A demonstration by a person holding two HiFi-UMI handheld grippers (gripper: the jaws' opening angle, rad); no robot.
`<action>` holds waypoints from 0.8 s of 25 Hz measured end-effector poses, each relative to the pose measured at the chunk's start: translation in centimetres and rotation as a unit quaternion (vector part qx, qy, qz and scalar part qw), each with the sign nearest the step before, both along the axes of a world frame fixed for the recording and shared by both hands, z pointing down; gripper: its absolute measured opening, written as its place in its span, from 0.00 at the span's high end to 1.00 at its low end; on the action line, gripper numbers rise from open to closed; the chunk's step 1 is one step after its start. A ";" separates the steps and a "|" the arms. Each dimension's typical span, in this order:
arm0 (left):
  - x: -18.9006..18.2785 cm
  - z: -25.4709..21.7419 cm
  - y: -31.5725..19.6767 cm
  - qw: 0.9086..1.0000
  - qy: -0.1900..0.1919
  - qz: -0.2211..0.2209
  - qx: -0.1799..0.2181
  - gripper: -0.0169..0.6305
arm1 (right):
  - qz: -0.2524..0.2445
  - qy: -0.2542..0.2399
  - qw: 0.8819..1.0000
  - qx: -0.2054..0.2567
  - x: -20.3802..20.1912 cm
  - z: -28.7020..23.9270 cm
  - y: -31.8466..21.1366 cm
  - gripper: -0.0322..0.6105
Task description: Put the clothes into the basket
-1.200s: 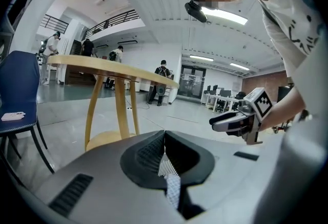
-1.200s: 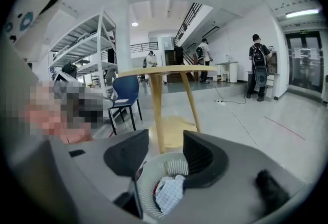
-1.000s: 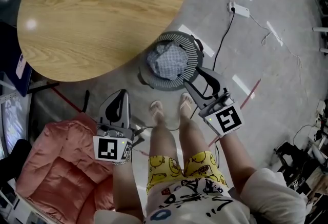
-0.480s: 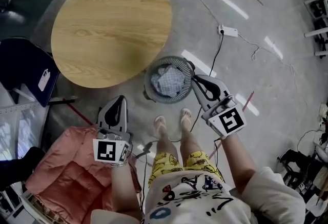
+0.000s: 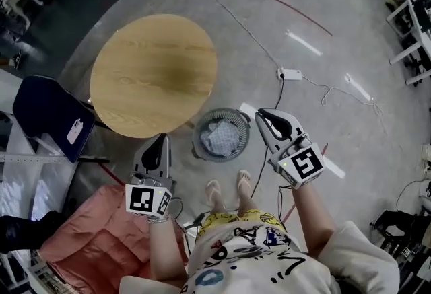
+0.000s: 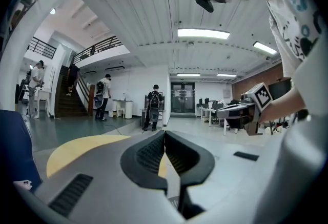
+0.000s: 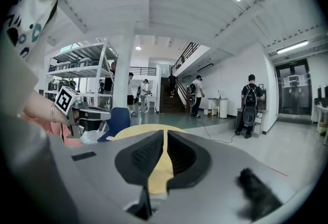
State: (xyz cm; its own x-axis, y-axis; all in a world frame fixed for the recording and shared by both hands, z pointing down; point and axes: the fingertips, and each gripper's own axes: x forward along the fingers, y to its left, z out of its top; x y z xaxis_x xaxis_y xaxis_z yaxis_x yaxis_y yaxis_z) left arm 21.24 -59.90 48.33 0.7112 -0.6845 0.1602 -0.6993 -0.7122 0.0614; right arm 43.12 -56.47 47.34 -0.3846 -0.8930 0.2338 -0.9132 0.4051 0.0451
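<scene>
A round grey basket [image 5: 200,142] stands on the floor in front of the person's feet, with a pale checked cloth [image 5: 219,136] bundled inside it. My left gripper [image 5: 161,142] hangs well above the floor to the basket's left, jaws shut and empty [image 6: 164,133]. My right gripper [image 5: 263,115] hangs above the basket's right side. Its jaws have just been closing and now stand shut with nothing between them [image 7: 165,134]. Neither gripper touches the basket or the cloth.
A round wooden table [image 5: 153,74] stands just beyond the basket. A pink quilted cover [image 5: 87,235] lies at the lower left beside a blue chair [image 5: 48,116]. A power strip [image 5: 291,74] and cables cross the floor on the right. People stand far off in the hall.
Both grippers have risen away from the basket, and the head view has pulled back with them. The right jaws, open over the basket a second ago, are now shut and empty.
</scene>
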 end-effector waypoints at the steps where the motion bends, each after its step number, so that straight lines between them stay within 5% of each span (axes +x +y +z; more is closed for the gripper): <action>1: 0.1 -0.6 0.2 1.000 0.001 0.000 0.002 0.95 | 0.001 -0.004 1.000 0.005 0.0 -0.7 0.2 0.89; 20: 1.1 -7.5 2.7 0.999 0.010 -0.003 0.049 0.95 | 0.025 0.047 0.997 0.050 2.4 -7.9 3.0 0.91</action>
